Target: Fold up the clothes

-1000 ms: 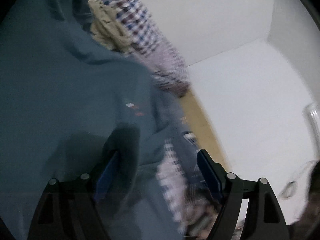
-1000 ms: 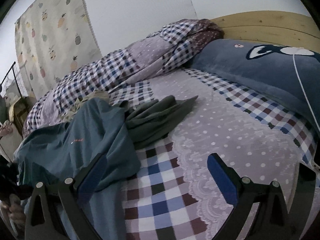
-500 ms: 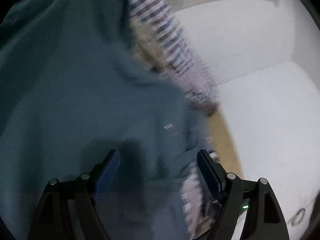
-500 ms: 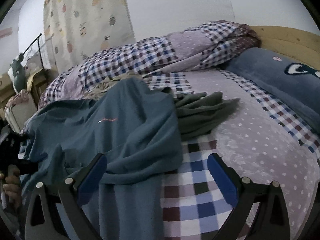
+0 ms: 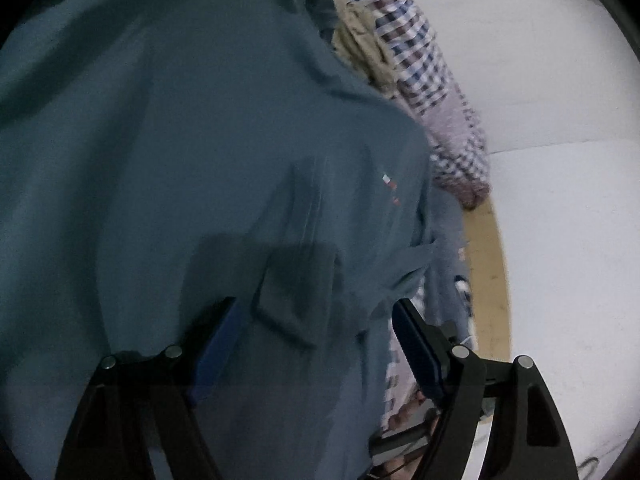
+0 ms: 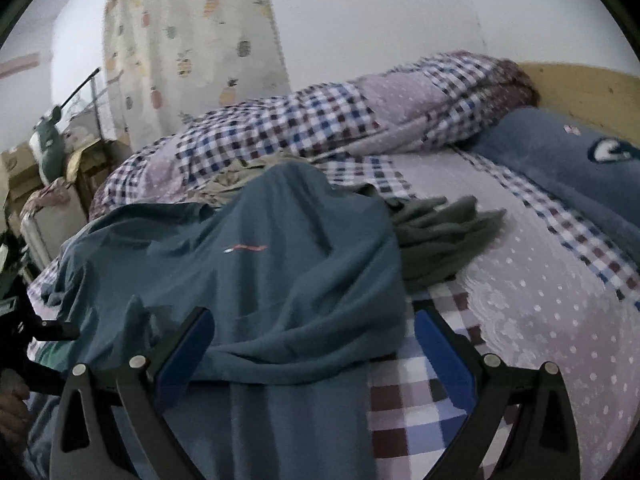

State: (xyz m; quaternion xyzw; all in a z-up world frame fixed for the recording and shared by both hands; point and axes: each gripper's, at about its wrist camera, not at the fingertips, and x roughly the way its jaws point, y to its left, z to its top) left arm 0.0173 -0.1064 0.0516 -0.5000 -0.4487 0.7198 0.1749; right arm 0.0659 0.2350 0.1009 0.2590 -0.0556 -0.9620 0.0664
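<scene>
Teal shirt [image 6: 280,272] lies rumpled across the near side of the bed [image 6: 540,300], a small red and white logo on its chest, its lower cloth draping off the bed's near edge. Just beyond the shirt on the far right sits a crumpled olive-grey garment [image 6: 440,236], touching it, and behind the shirt a beige garment [image 6: 236,176] peeks out against the rolled checked quilt [image 6: 320,128]. A blue pillow [image 6: 560,168] rests at the wooden headboard [image 6: 580,88], well apart from the shirt.

The right gripper [image 6: 312,356] hovers over the shirt's near fold, jaws spread wide with cloth lying between them but not pinched. The left gripper [image 5: 316,344] is close over the shirt [image 5: 180,160] too, jaws likewise wide, nothing clamped; a dark shadow falls on the cloth between them.
</scene>
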